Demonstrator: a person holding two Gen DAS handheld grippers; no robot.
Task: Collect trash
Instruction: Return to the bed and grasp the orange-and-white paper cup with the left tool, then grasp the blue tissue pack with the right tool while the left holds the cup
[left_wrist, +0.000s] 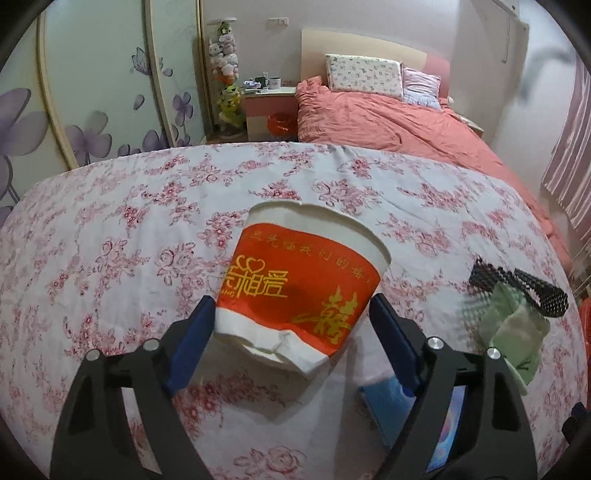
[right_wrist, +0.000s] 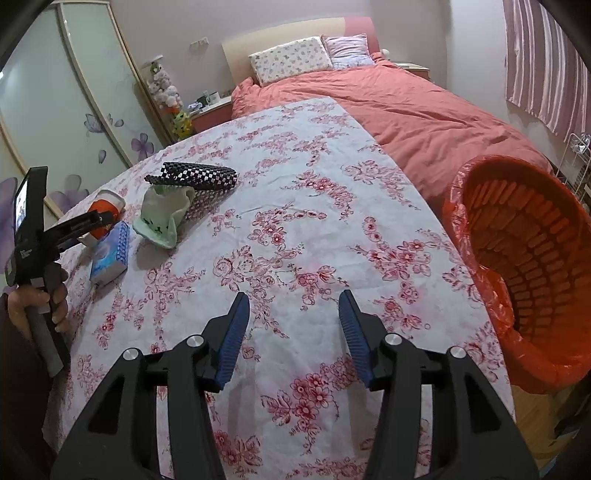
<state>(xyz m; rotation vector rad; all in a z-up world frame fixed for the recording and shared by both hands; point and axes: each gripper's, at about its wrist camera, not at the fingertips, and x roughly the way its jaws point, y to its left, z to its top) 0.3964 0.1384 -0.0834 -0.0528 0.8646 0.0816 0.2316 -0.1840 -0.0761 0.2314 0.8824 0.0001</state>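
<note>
Red-and-white paper cup, printed with gold characters, sits between the blue pads of the left gripper. Both pads press against the lower part of the cup wall, so this gripper is clamped on the cup. The cup is tilted, its open mouth facing away from the camera and its crumpled base toward it. It is held above the floral tablecloth.

In the right wrist view, the right gripper hovers over the same tablecloth with its fingers spread apart and nothing between them. The left gripper appears at the far left of this view, gripped by a hand, with the cup partly hidden behind its fingers.

Just beside the cup lies a blue tissue pack. Near it is a crumpled green bag, touching a black-and-white checkered item behind it.

An orange basket lined with a red plastic bag stands at the right edge of the table, tipped with its opening toward the table
</note>
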